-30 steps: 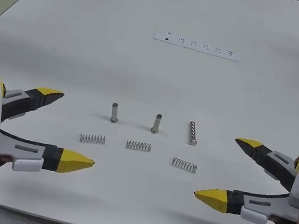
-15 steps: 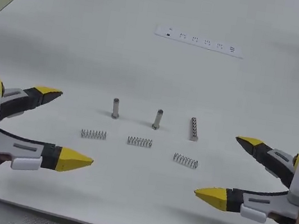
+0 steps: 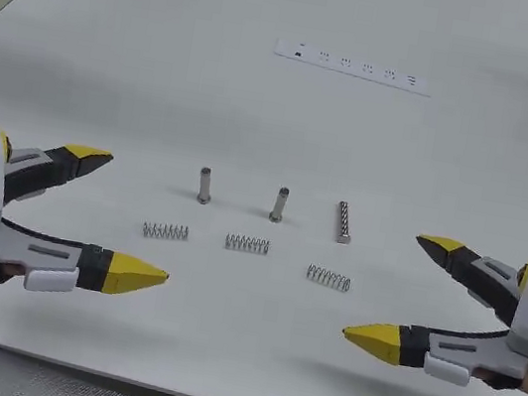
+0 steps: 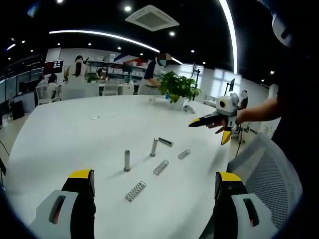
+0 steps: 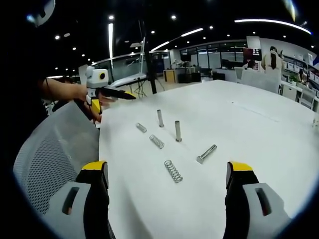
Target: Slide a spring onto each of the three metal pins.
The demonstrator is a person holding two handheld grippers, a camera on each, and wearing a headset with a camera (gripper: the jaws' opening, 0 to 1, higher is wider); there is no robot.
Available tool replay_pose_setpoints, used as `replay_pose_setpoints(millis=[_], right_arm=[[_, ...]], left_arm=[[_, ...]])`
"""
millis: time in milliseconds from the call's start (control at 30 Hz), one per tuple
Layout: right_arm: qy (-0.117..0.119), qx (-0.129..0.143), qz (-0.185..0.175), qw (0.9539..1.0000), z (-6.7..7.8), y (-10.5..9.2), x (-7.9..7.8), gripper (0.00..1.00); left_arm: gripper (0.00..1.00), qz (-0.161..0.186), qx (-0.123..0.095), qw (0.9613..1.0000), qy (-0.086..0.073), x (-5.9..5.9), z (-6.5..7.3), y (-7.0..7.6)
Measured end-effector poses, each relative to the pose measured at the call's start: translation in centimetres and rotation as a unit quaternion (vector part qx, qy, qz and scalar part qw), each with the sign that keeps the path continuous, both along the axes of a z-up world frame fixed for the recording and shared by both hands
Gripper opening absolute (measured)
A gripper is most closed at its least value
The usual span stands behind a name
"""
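Nothing on the table (image 3: 165, 62) has moved in the last second. The slight frame shift is head motion, and both grippers hold about the same spots. Left gripper (image 3: 137, 217) hovers at near left, jaws spread wide, gripping nothing. Right gripper (image 3: 381, 285) hovers at near right, jaws likewise released and empty. Tips of both point inward toward the parts between them. Three pins sit in a row mid-table: left pin (image 3: 205, 186) and middle pin (image 3: 279, 203) stand upright, and right pin (image 3: 344, 222) lies on its side per the right gripper view. Three springs lie flat in a row just nearer than the pins: left spring (image 3: 165, 232), middle spring (image 3: 247, 244), right spring (image 3: 329, 278), each apart from its pin. No spring is on a pin yet. Power strip (image 3: 353, 66) lies farther back, well apart from the parts.
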State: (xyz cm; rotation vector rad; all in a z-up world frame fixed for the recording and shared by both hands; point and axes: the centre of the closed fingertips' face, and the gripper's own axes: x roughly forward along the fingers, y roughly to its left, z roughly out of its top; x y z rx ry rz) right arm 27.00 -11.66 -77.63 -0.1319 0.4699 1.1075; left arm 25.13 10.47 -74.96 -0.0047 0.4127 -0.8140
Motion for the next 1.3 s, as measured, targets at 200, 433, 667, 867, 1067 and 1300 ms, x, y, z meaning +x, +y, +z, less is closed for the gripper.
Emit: replay_pose_setpoints(millis=[200,433,667,867,1067,1300], right_arm=[[0.002,-0.002,0.003,1.0,-0.1,0.2,-0.2,0.99],[0.006,0.002,0.005,1.0,0.1,0.6,0.0,0.99],[0.017,0.008,-0.001,0.9998,0.1,0.7,0.4,0.97],[0.019,0.005,-0.003,0.9998,0.3,0.7,1.0,0.94],[0.025,0.002,-0.004,0.9997,0.6,1.0,1.8,0.9],[0.027,0.0,-0.004,0.9996,0.9,1.3,2.8,0.85]], left_arm=[[0.98,0.004,0.0,1.0,0.0,0.1,0.0,0.3],[0.98,0.004,0.001,1.0,0.003,0.1,-0.2,0.2],[0.98,0.004,0.0,1.0,0.006,0.0,-0.4,0.3],[0.98,0.002,-0.001,1.0,0.006,0.2,-0.3,0.2],[0.98,0.0,0.0,1.0,0.005,0.3,-0.3,0.0],[0.98,-0.001,0.002,1.0,0.006,0.3,-0.3,0.0]])
